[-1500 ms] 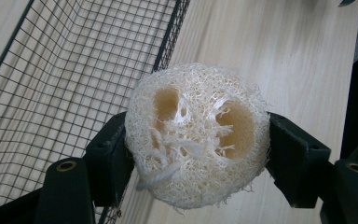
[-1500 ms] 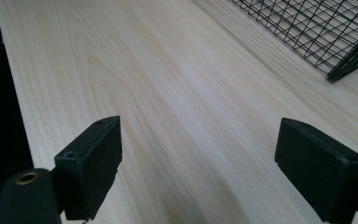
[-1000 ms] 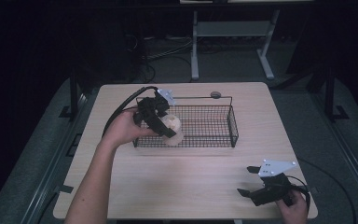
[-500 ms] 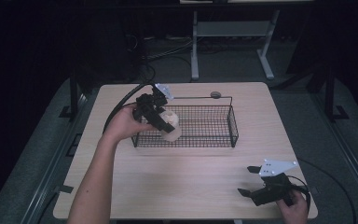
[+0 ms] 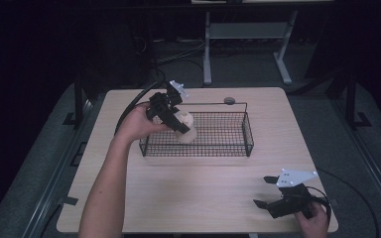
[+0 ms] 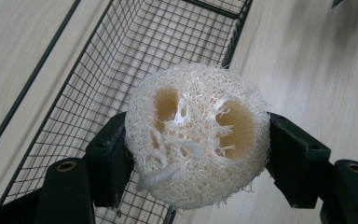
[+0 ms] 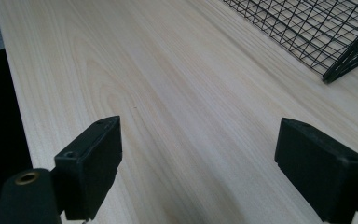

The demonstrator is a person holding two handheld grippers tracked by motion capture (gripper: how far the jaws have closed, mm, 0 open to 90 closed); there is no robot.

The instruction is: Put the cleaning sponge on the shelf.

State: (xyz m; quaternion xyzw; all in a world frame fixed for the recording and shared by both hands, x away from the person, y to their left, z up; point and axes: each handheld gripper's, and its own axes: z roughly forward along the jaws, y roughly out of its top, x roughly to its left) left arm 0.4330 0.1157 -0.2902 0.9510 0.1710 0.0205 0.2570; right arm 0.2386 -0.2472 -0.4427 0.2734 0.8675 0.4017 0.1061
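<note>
1. Black fingers [image 6: 109,163] of the left gripper [image 5: 174,120] clamped on either side of a round, cream-coloured fibrous loofah sponge [image 6: 196,135], pads pressed into its flanks.
2. Sponge turned end-on in the left gripper view, two hollow channels facing the camera, a loose strand hanging at the lower left.
3. Held off the floor of the black rectangular wire-mesh basket [image 5: 228,148], above its left end in the high view; touching the mesh or not: cannot tell.
4. Seen along the left gripper's jaws: basket's mesh floor and a rim behind and below the sponge, pale wooden table [image 6: 307,60] beyond.
5. Left hand [image 5: 138,124] wrapped round the gripper body, forearm reaching in from the bottom edge, black cable looping off behind.
6. Right gripper [image 5: 265,193] low over the table's near right corner, well apart from the basket, jaws spread wide with nothing between them.
7. In the right gripper view, bare wood grain between the two black pads [image 7: 93,168], a basket corner [image 7: 340,60] at the upper right.
</note>
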